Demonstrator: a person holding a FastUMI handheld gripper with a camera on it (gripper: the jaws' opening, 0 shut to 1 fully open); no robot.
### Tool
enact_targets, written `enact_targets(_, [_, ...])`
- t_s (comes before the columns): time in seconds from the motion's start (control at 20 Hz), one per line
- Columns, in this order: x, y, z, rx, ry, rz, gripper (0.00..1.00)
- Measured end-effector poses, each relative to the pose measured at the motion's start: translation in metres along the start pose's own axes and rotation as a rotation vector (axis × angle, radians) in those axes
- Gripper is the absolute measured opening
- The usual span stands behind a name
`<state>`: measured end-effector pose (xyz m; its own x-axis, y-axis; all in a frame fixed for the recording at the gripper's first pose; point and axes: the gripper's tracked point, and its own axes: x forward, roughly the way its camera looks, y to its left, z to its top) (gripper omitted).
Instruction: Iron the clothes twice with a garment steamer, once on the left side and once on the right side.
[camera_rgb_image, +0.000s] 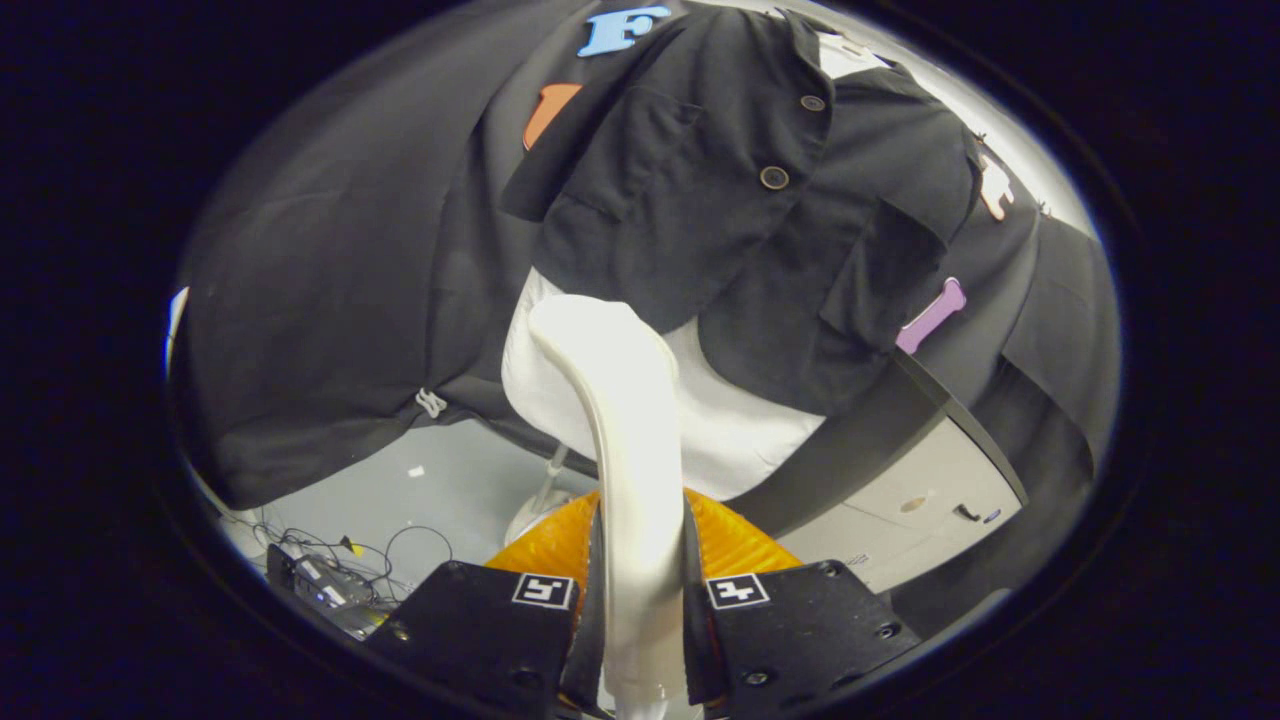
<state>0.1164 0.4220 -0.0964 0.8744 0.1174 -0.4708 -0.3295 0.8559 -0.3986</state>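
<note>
Gripper view: the gripper (637, 600) has both fingers pressed on the white steamer (625, 440), pinching its handle between them. The steamer is smooth, glossy and curved, rising from between the fingers and bending left at its rounded head, which sits just below the hem of the shirt (740, 200). The shirt is black, short-sleeved, with dark buttons (773, 177) down the front and a chest pocket on each side; it hangs on a white form (730, 420) just beyond the steamer. Far right, a pale cabinet (920, 500); near left on the grey floor (450, 480), loose cables (330, 550). Each finger carries a square black-and-white marker (737, 590); no readable writing on the steamer or shirt.
</note>
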Motion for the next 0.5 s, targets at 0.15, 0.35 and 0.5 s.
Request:
enact_targets(0.15, [-0.016,-0.021,-0.012,0.021,-0.001,0.004,0.35])
enact_targets(0.35, [-0.036,-0.055,-0.030,0.068,0.012,-0.008,0.35])
enact_targets(0.5, [-0.050,-0.084,-0.043,0.109,0.025,-0.021,0.35])
